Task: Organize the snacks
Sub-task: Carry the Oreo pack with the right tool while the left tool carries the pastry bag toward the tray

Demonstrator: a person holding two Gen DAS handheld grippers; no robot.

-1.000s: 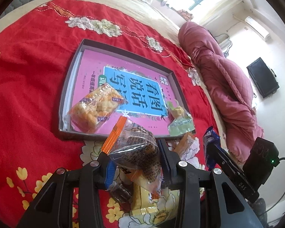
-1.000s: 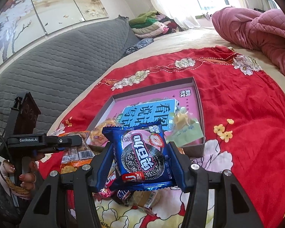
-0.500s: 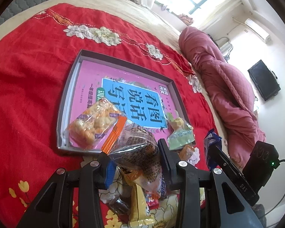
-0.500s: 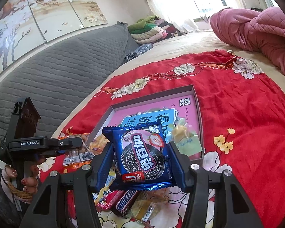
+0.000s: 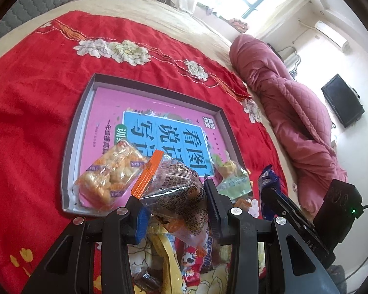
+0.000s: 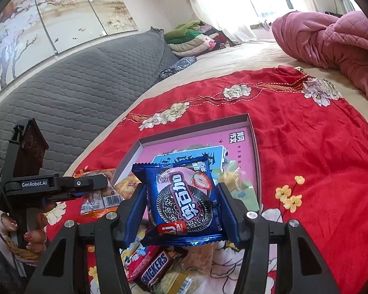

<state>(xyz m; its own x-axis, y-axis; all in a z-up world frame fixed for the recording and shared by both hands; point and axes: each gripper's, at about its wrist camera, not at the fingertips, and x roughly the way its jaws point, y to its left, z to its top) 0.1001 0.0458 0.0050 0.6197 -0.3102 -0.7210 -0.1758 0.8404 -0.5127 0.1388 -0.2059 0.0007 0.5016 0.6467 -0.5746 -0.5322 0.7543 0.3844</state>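
Note:
My left gripper point(image 5: 174, 198) is shut on a clear snack packet with an orange seal strip point(image 5: 176, 191), held above the pile of loose snacks point(image 5: 184, 264). My right gripper point(image 6: 181, 196) is shut on a blue cookie packet point(image 6: 181, 196) with a strawberry picture. Just beyond both lies a shallow grey tray point(image 5: 68, 147) with a pink and blue book cover as its floor. In the tray lie a packet of golden crackers point(image 5: 110, 174) at its near left and a green-wrapped sweet point(image 5: 230, 178) at its near right. The left gripper point(image 6: 85, 183) shows at the left of the right wrist view.
A red flowered cloth point(image 5: 24, 103) covers the bed. A pink quilt point(image 5: 294, 112) is bunched at the right, a grey padded headboard point(image 6: 73, 85) stands at the far left. A chocolate bar point(image 6: 157, 267) and other wrappers lie under the grippers. A hand point(image 6: 29, 235) holds the left tool.
Both grippers have drawn back a little from the tray with their packets still held; more of the loose snack pile shows beneath them.

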